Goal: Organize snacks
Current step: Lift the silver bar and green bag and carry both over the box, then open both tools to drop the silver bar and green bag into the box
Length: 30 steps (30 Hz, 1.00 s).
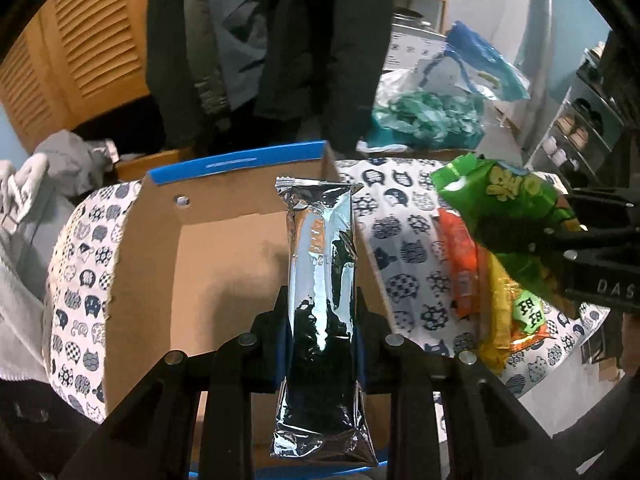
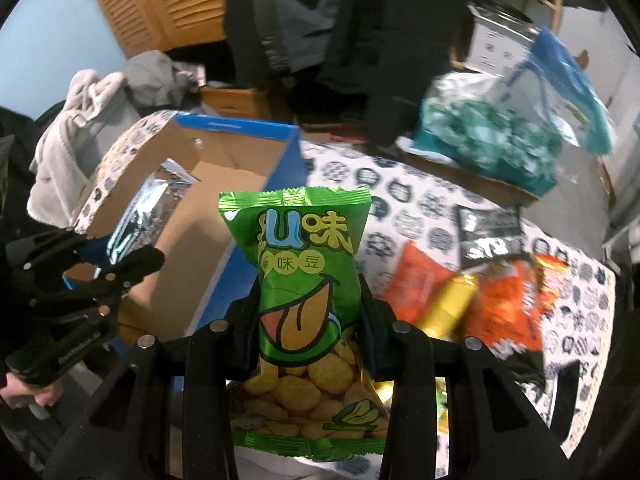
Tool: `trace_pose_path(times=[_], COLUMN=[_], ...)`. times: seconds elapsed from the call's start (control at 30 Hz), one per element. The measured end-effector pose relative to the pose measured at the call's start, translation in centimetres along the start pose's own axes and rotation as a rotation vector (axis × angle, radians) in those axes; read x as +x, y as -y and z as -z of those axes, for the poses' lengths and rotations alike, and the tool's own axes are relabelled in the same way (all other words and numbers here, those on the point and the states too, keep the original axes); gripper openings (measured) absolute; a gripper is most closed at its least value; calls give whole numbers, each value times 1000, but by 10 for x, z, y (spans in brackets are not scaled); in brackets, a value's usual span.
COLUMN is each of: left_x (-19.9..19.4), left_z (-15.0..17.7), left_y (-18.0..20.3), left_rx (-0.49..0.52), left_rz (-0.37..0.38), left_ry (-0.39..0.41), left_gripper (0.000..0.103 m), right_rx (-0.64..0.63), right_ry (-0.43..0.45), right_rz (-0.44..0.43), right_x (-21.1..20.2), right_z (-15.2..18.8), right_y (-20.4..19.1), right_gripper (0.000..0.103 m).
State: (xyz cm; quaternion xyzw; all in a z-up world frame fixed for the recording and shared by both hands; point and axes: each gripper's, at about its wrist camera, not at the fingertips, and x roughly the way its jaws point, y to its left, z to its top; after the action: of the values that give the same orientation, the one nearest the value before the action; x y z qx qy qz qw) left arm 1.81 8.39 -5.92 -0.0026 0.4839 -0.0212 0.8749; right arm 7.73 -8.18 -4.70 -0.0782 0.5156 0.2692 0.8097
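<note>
My left gripper is shut on a long silver foil packet, which hangs over the open cardboard box with a blue rim. In the right wrist view my right gripper is shut on a green bean snack bag, held above the table just right of the cardboard box. The left gripper with the silver packet shows at the left of that view. The green bag and the right gripper's black body appear at the right of the left wrist view.
Orange, yellow and dark snack bags lie on the cat-print tablecloth right of the box. A teal and blue bag pile sits at the back right. Dark coats hang behind the table. Grey cloth lies at the left.
</note>
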Motion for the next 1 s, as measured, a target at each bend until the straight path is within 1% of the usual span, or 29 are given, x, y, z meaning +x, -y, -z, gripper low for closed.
trace_pose_path(times=[0.27, 0.37, 0.47, 0.63, 0.73, 0.77, 0.8, 0.87, 0.97, 1.0], left_x=[0, 3, 8, 15, 21, 22, 23, 22, 19, 17], left_z=[8, 11, 16, 24, 28, 29, 29, 30, 30, 30], left_y=[-30, -42, -53, -64, -72, -75, -78, -82, -84, -84], left_rx=[-49, -75, -101, -111, -131, -144, -155, -170, -171, -174], left_rz=[-24, -37, -48, -75, -84, -86, -88, -90, -116, -126], left_ry=[-3, -17, -35, -55, -80, -87, -93, -95, -91, -86], left_gripper=[26, 26, 26, 26, 27, 29, 35, 42, 60, 61], right_rx=[-57, -77, -94, -101, -101, -101, -99, -100, -89, -85], right_ry=[-37, -55, -72, -93, -103, -107, -112, -117, -114, -115], right_rz=[-50, -64, -72, -95, -105, -109, -114, -119, -127, -129], right_x=[29, 39, 49, 60, 64, 65, 67, 69, 71, 72], right_z=[-19, -23, -26, -29, -30, -30, -31, -31, -33, -33], right_y=[-45, -58, -69, -81, -86, -88, -89, -92, -92, -91], right_gripper=[39, 39, 39, 39, 39, 39, 39, 39, 41, 46])
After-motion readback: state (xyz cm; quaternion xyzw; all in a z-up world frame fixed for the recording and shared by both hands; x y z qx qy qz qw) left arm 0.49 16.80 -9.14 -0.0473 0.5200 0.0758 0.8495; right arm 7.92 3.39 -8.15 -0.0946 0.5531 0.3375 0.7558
